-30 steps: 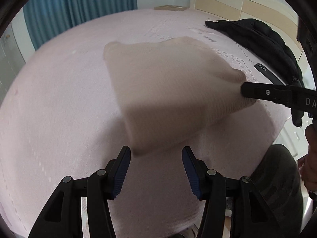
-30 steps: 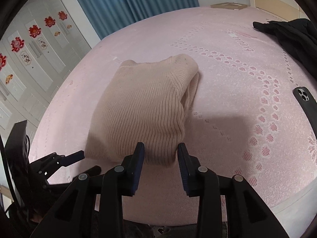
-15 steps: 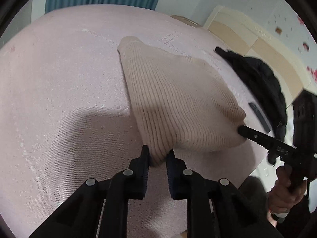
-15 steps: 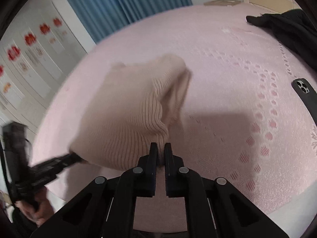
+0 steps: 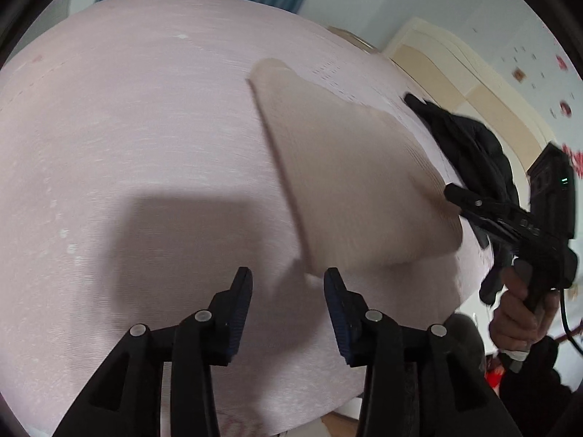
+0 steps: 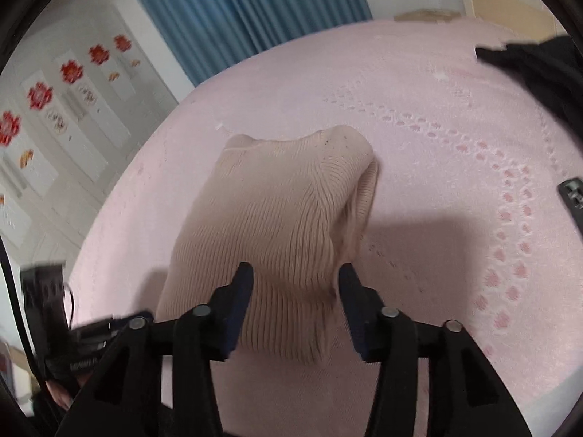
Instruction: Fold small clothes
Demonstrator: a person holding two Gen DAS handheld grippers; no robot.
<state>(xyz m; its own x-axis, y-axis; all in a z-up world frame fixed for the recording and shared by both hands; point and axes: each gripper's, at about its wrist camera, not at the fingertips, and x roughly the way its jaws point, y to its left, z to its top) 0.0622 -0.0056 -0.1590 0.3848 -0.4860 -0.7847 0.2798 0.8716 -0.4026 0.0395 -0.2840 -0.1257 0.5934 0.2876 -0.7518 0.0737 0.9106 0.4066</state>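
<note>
A folded beige ribbed knit garment (image 6: pixel 288 211) lies on the pink bedspread (image 6: pixel 437 167). My right gripper (image 6: pixel 295 282) hovers over the garment's near edge. Its jaws are opening, the cloth lies between the fingers, and the pads do not press it. In the left wrist view the garment (image 5: pixel 346 182) sits up and to the right of my left gripper (image 5: pixel 288 284). The left jaws are opening with nothing between them, and the garment's near corner lies just beyond the right finger. The right gripper (image 5: pixel 452 195) shows there at the garment's right corner, held by a hand (image 5: pixel 517 313).
A black jacket (image 5: pixel 470 145) lies on the bed to the right of the garment, toward the headboard (image 5: pixel 473 73). A dark phone (image 6: pixel 572 196) rests near the bed's right edge. Blue curtains (image 6: pixel 247 11) and white wardrobe doors with red decals (image 6: pixel 54 109) stand beyond the bed.
Half a second ago both grippers were pinched shut on the garment's near corners. Both have since opened and let the cloth go; the left gripper has drawn away to the left.
</note>
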